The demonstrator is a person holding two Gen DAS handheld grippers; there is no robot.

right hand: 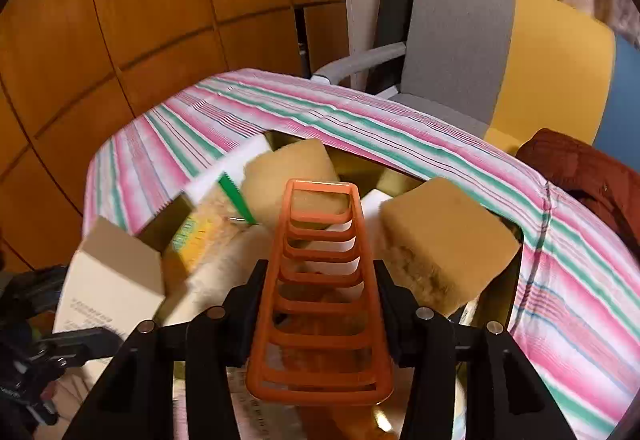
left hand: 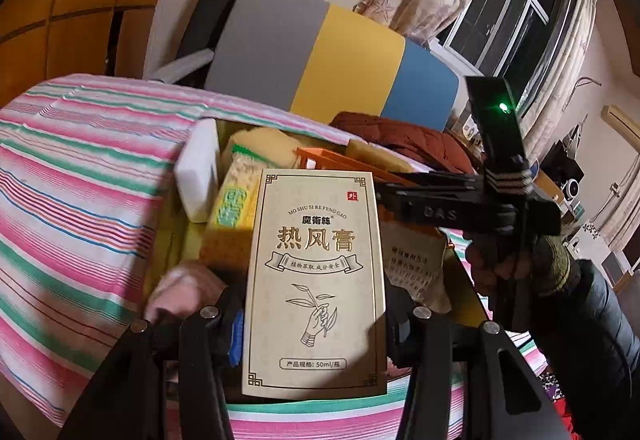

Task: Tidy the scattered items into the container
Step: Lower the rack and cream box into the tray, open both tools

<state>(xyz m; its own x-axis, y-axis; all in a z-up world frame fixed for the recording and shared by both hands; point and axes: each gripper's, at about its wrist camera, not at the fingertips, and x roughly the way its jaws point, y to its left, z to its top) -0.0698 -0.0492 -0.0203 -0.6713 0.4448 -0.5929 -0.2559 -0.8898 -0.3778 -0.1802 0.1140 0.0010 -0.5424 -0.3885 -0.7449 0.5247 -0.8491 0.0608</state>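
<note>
My left gripper (left hand: 314, 324) clamps a cream box (left hand: 316, 280) reading "MO SHU SI RE FENG GAO", 50ml. My right gripper (right hand: 320, 304) grips an orange slotted rack (right hand: 320, 304) above sponges (right hand: 444, 240) crowding the container (right hand: 360, 163).

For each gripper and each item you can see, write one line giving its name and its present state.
left gripper: shut on cream carton
cream carton: held upright above the container
right gripper: shut on orange rack
orange rack: held, pointing over the container
container: open, partly filled
tan sponge: tilted, inside the container
white foam block: leaning at the container's edge
</note>
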